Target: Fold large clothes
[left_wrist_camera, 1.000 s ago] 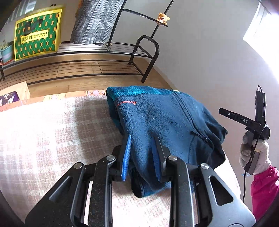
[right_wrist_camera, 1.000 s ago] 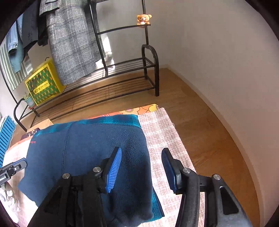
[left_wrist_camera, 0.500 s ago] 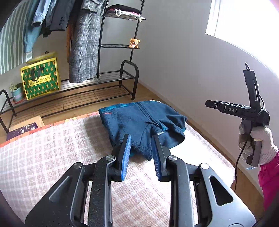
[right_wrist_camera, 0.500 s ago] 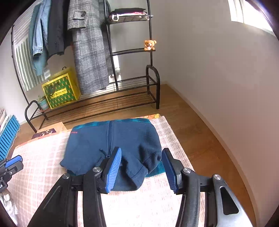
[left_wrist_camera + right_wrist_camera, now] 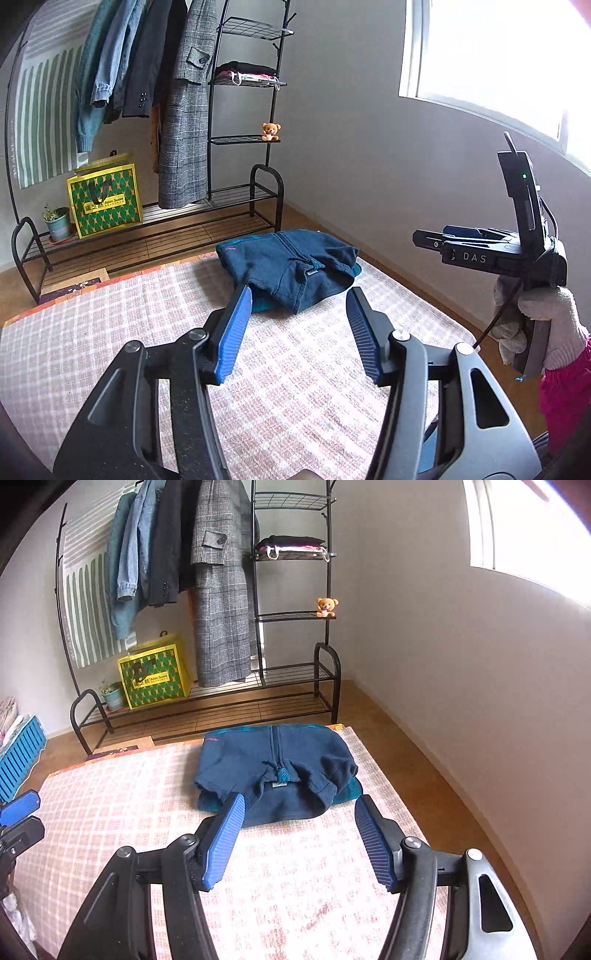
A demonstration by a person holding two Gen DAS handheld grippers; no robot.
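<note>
A dark blue fleece jacket (image 5: 291,266) (image 5: 275,771) lies folded into a compact bundle at the far end of a pink checked rug (image 5: 110,332) (image 5: 295,878). My left gripper (image 5: 299,291) hangs well back from it and above the rug, its jaws opening with nothing between them. My right gripper (image 5: 299,801) is likewise raised and back from the jacket, jaws opening and empty. In the left wrist view the right gripper (image 5: 428,238) shows at the right edge in a gloved hand (image 5: 546,325). The left gripper's blue tip (image 5: 20,806) shows at the left edge of the right wrist view.
A black clothes rack (image 5: 255,184) (image 5: 325,664) with hanging coats, a yellow-green bag (image 5: 105,199) and a small teddy bear (image 5: 327,607) stands beyond the rug. Wooden floor (image 5: 424,775) and a grey wall lie to the right. A blue crate (image 5: 22,753) sits at the left.
Both grippers let go of the jacket, pulled back and rose away from it, and their jaws spread wider. The jacket stays folded on the rug.
</note>
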